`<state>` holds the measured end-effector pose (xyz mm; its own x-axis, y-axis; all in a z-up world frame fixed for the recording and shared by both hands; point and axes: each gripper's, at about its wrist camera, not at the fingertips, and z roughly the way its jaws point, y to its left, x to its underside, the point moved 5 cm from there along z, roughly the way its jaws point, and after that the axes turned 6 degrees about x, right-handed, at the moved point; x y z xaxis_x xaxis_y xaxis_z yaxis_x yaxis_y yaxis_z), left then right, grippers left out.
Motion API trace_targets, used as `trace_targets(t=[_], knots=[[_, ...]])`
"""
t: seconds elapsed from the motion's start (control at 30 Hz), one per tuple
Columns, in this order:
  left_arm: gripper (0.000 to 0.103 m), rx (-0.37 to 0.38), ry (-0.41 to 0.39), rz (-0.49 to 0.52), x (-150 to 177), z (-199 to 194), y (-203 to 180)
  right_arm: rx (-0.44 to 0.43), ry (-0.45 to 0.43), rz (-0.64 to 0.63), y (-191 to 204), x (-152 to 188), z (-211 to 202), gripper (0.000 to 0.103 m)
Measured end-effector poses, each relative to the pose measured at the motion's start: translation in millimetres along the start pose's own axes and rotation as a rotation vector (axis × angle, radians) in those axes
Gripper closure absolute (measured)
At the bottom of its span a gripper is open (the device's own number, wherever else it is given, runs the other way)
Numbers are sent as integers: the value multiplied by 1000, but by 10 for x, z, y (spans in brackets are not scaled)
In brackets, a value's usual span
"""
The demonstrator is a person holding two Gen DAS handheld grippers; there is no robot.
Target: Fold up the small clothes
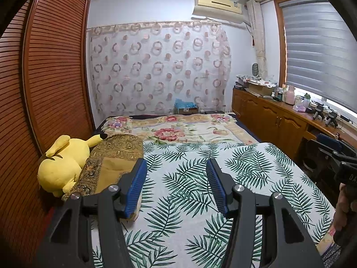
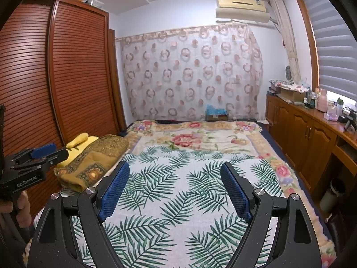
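So the bed (image 2: 296,192) takes up most of the room here, running from the near edge back toward the curtained wall. Directly on it there's a floral blanket (image 2: 194,138) with big pink roses and a yellowish border, covering the far half and showing along the right side. Laid over the near half is a white cloth with green palm leaves (image 2: 178,192), spread pretty flat, its far edge overlapping the blanket. Over on the left edge sits a gold-brown patterned cushion (image 2: 96,160), touching the leaf cloth, and a yellow plush toy (image 1: 62,163) lies just beside it, wedged against the wooden wardrobe side.
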<state>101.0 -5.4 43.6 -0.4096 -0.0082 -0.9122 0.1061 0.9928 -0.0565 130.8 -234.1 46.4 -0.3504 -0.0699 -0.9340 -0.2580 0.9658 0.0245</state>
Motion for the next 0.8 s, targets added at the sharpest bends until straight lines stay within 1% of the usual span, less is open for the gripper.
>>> trace_targets(t=[0.8], knots=[[49,-6,-3,-1,5,-9,55,-1,1,0,-27,-2,-10,17]])
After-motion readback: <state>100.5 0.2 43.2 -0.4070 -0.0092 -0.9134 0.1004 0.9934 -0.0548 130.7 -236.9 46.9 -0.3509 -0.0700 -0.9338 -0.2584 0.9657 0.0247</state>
